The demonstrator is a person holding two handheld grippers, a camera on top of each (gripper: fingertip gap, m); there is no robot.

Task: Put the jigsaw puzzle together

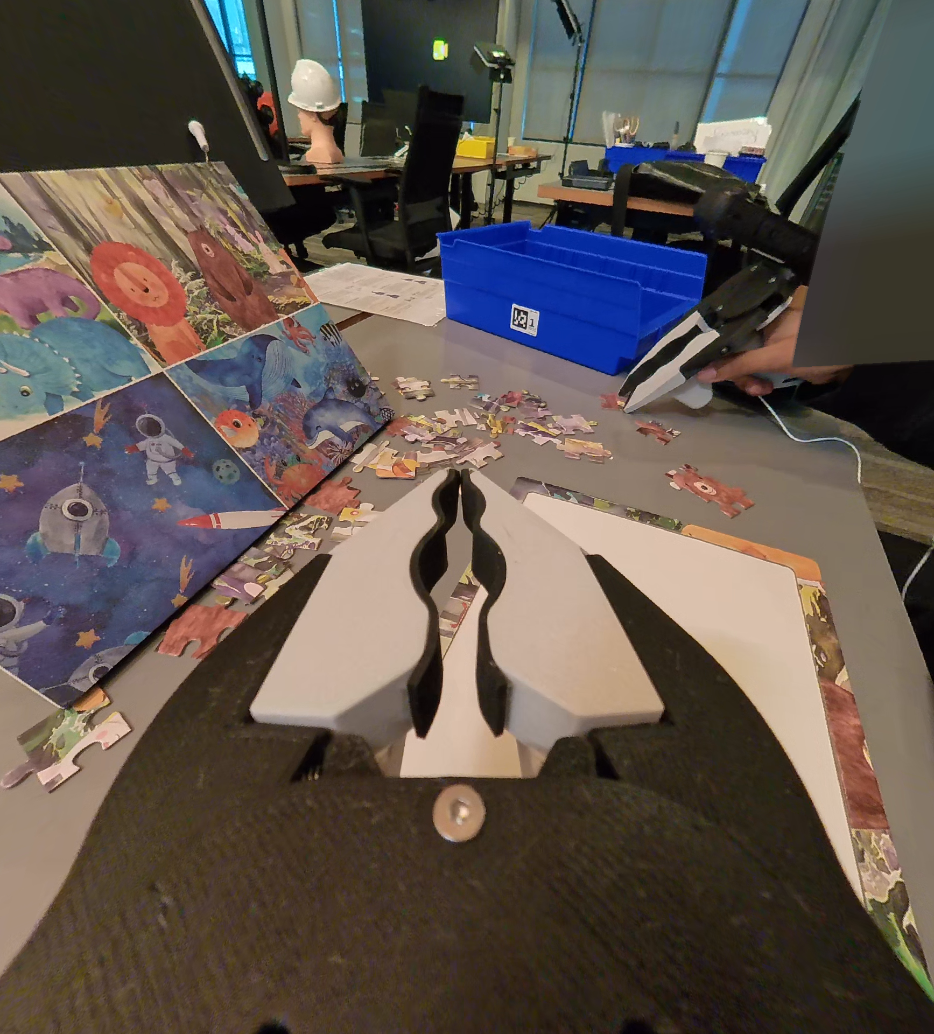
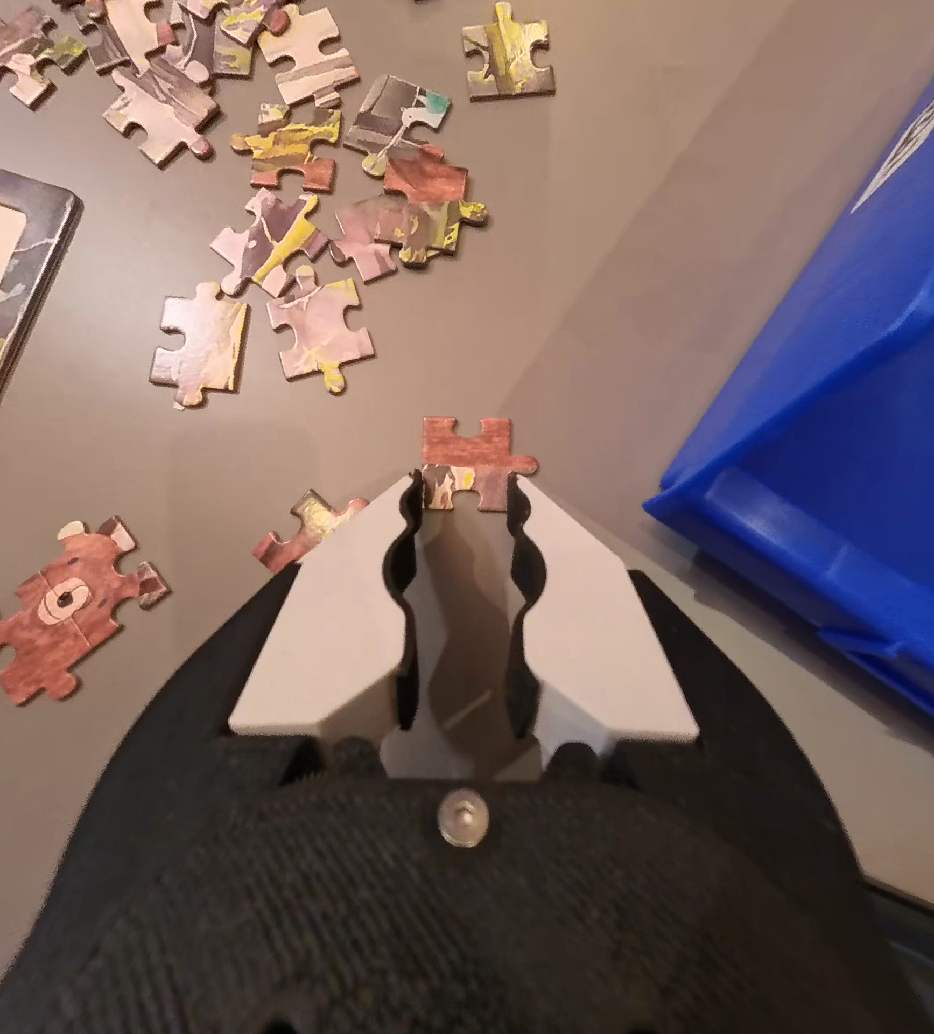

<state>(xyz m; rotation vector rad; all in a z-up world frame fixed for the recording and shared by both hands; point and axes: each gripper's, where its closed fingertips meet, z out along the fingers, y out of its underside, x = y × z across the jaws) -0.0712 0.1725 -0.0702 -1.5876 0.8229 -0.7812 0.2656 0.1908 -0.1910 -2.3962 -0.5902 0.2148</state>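
My right gripper point(image 2: 464, 481) points down at the grey table, its fingertips closed on the two side edges of a brown puzzle piece point(image 2: 467, 447) that rests on the table. In the left wrist view the right gripper point(image 1: 629, 405) touches down beside the loose pile of pieces point(image 1: 498, 419). My left gripper point(image 1: 460, 475) is shut and empty, held above the near left of the puzzle frame point(image 1: 805, 565), whose white inside is bare. A joined bear-face piece point(image 1: 708, 489) point(image 2: 67, 610) lies alone near the frame.
A picture board point(image 1: 118, 391) leans at the left, with several pieces point(image 1: 70, 738) along its foot. A blue bin point(image 1: 565, 291) point(image 2: 845, 391) stands at the back, close to my right gripper. The frame corner point(image 2: 22, 280) and scattered pieces point(image 2: 285, 235) lie ahead of it. The tips of one gripper are about 35 centimeters away from the tips of the other.
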